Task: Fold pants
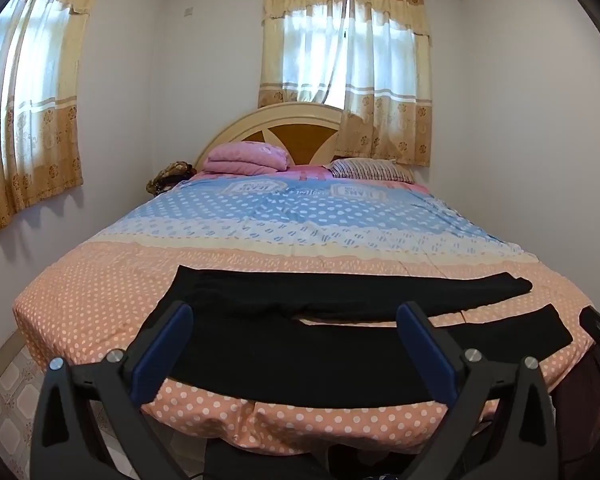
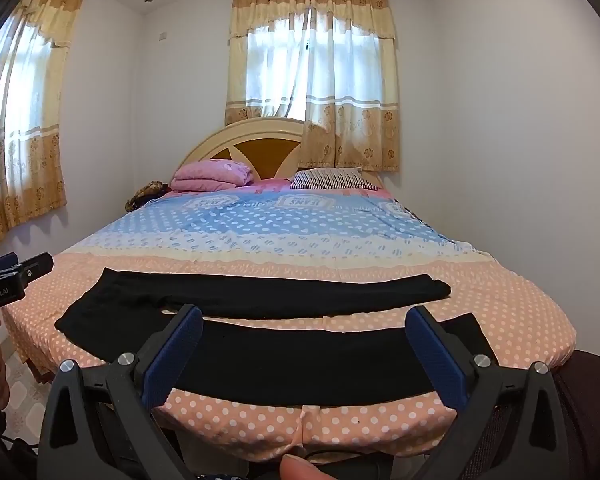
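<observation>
Left tool [image 1: 296, 316] hides part of the pants' [image 1: 300, 360] near leg behind its fingers. Dark heap [image 1: 168, 178] beside the bed's [image 1: 100, 280] head: too small to identify. Right tool [image 2: 304, 320] base cut by the frame; blurred fingertip [image 2: 300, 468] at bottom edge.

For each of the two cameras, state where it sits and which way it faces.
Left wrist: on the left gripper at the bed's foot, facing the headboard; its open fingers and the right gripper's edge show.
Right wrist: on the right gripper, further right, same heading; open fingers, the left gripper and a fingertip show.
Shared: unfolded black pants, pink blanket, striped pillow, curtains.
</observation>
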